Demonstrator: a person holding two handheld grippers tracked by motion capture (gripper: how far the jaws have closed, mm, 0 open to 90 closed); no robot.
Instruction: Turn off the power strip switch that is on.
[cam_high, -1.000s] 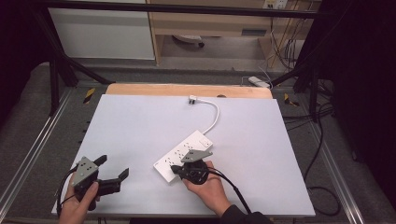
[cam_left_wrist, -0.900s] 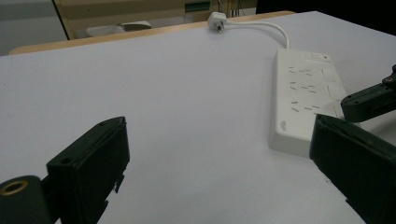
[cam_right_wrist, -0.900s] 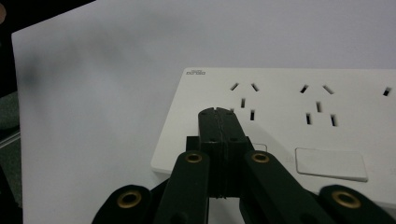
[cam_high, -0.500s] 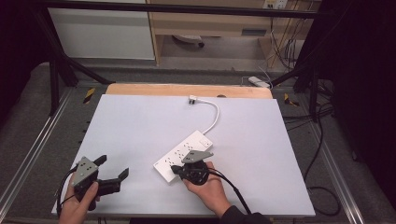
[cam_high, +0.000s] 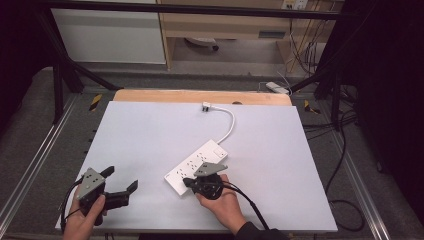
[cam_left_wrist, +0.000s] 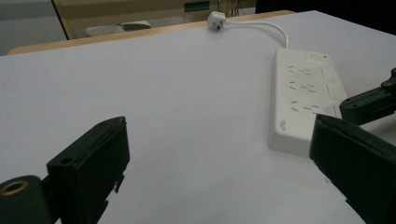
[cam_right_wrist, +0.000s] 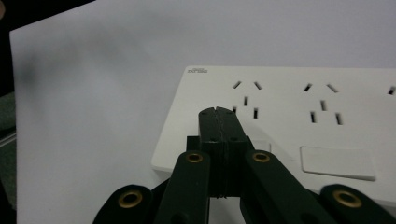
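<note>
A white power strip (cam_high: 199, 162) lies slantwise on the white table top (cam_high: 150, 135). Its white cable (cam_high: 231, 122) curves to a plug (cam_high: 206, 106) near the far edge. My right gripper (cam_high: 187, 181) is shut with nothing in it, its tips over the strip's near end. In the right gripper view the closed tips (cam_right_wrist: 217, 112) sit just above the end socket of the power strip (cam_right_wrist: 289, 107). My left gripper (cam_high: 120, 179) is held low at the front left, wide open and empty. The left gripper view looks between its jaws (cam_left_wrist: 219, 128) at the power strip (cam_left_wrist: 303, 93) and plug (cam_left_wrist: 215, 18).
A wooden strip (cam_high: 200, 96) borders the table's far edge. Metal rails (cam_high: 37, 165) run along both sides, and cables (cam_high: 345, 150) hang at the right. Bare white surface lies to the left of and beyond the strip.
</note>
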